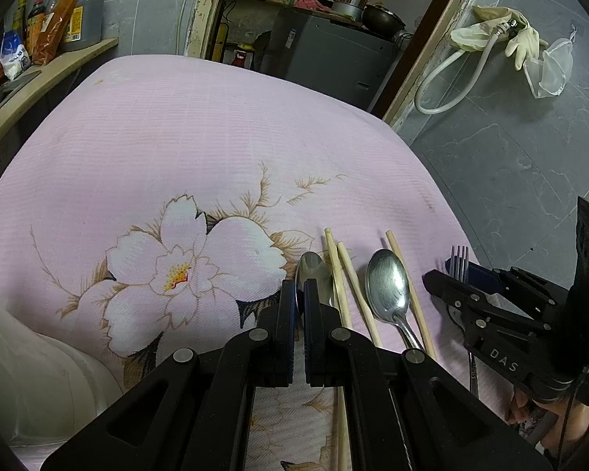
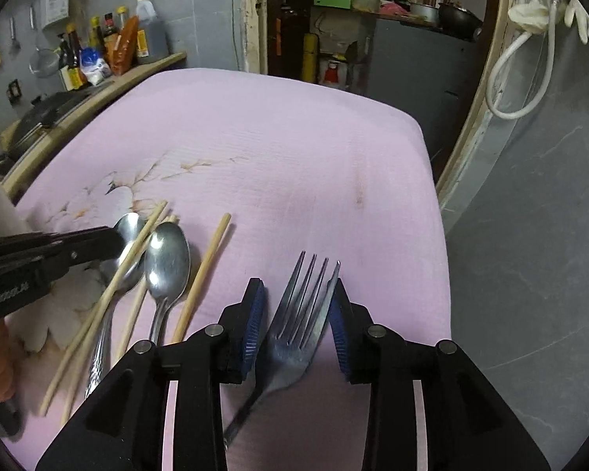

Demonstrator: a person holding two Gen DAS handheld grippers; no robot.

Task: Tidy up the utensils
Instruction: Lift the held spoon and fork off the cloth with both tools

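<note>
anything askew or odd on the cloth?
Yes. The chopsticks are scattered, one lying slantwise over a spoon instead of in pairs. The fork lies apart between the right claw's open jaws. No spills or damage visible.

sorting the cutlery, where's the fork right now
The fork lies on the pink cloth, tines pointing away, between the open right tongs in the right wrist view, right of the spoons and chopsticks.

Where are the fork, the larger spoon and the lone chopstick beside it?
fork [image 2: 300, 316], right wrist view, base of the tines.
larger spoon [image 2: 167, 261], right wrist view, middle of the bowl.
lone chopstick [image 2: 206, 271], right wrist view, mid-shaft, right of that spoon.
</note>
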